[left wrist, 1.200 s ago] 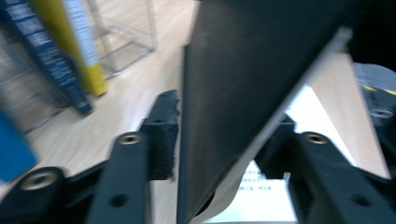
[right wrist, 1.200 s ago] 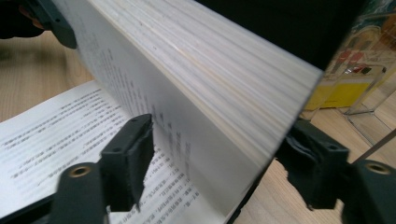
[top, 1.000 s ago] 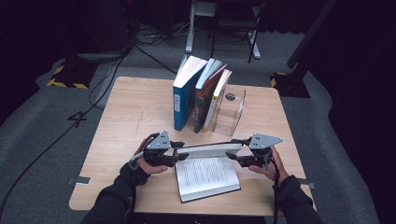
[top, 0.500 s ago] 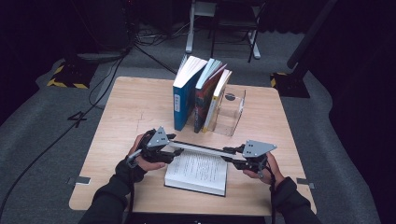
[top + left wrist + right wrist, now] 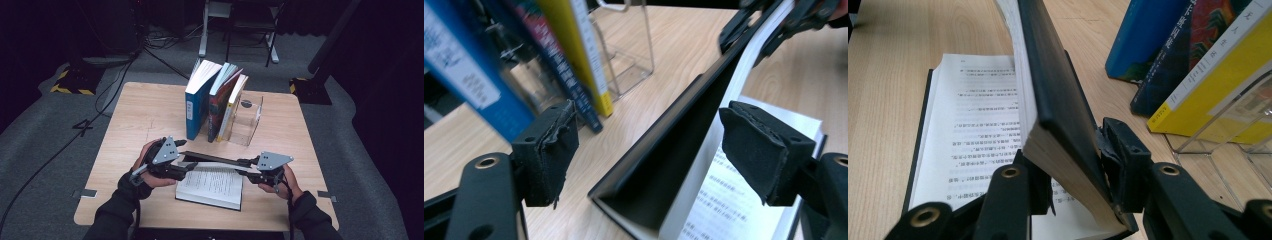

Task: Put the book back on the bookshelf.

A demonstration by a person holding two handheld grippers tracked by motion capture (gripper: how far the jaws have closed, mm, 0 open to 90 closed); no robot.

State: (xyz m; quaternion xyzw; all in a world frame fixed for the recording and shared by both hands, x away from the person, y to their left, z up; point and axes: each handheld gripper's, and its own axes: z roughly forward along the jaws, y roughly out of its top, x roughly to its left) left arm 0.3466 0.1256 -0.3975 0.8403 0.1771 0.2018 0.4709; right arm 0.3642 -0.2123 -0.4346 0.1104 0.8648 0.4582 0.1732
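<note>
A black-covered book lies open near the table's front edge, its printed pages facing up. Its far half stands raised on edge. My right gripper is shut on the end of that raised half, one pad on the cover and one on the pages; its jaws closed onto it within the last second, then eased slightly. My left gripper is at the other end. In the left gripper view its jaws straddle the raised cover with gaps on both sides; they have just been opening.
Behind the open book, a blue book, a dark patterned one and a yellow one lean against a clear acrylic bookend. The wooden table has bare room at the left. Cables cross the floor beyond.
The open book has slid a little to the left. My left gripper has lifted slightly and its jaws have spread apart off the raised half. The right gripper has closed on that half.
</note>
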